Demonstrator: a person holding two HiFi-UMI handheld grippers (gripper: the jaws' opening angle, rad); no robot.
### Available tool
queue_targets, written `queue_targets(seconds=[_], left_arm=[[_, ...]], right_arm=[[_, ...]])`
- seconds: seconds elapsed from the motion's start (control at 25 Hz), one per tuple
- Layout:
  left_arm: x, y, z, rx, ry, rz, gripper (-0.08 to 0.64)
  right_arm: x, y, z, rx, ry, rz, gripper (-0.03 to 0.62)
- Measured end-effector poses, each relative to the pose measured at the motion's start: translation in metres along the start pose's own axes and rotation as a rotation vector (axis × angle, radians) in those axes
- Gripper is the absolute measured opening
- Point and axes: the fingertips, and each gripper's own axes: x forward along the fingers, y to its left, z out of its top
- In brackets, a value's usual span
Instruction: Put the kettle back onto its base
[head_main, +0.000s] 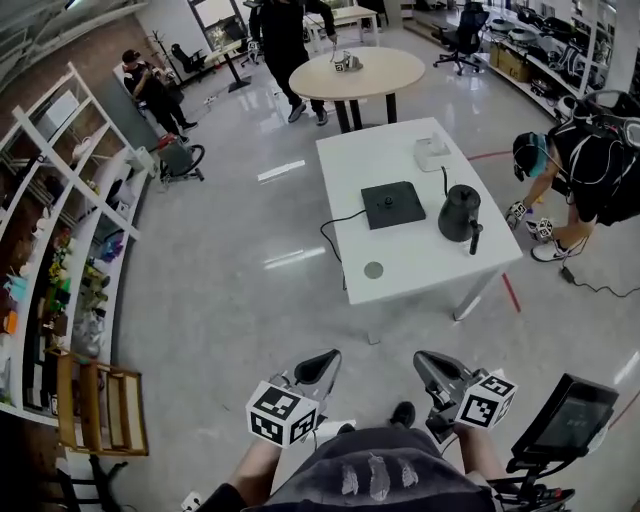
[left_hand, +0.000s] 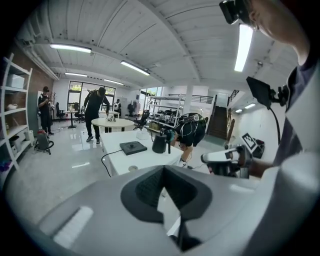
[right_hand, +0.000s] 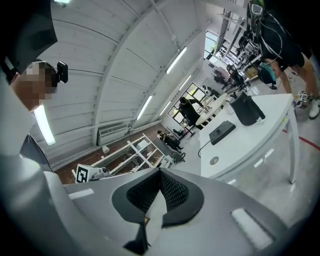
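Your left gripper (head_main: 322, 362) and right gripper (head_main: 428, 362) are both closed, empty, well short of the bench (head_main: 400, 270). Kettle (head_main: 460, 213) stands beside its base (head_main: 392, 204), apart. Land it off-centre and it'll tilt or shove the base.

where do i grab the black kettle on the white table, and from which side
The handle: it juts out from the upright kettle toward the near edge of the table, clear of the body. Coming in from that near edge, right of the base, probably gives the clearest reach.
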Motion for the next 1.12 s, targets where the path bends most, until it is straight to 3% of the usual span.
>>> queue_targets(seconds=[0.28,0.52,0.92,1.12], left_arm=[[0.031,-0.021,0.015,0.028,0.026,0.047,0.0],[0.049,-0.03,0.02,0.045,0.051,0.06,0.0],[0.076,0.008,0.043,0.032,-0.04,0.002,0.0],[0.064,0.058,0.052,-0.003,-0.092,-0.003,0.0]], right_arm=[[-0.02,-0.04,0.028,0.01,0.006,0.03,0.003],[-0.043,-0.069,0.052,0.041,-0.048,-0.005,0.003],[-0.017,-0.078,0.062,-0.027,-0.016,-0.079,0.003],[0.032,-0.063,0.064,-0.057,-0.014,-0.077,0.003]])
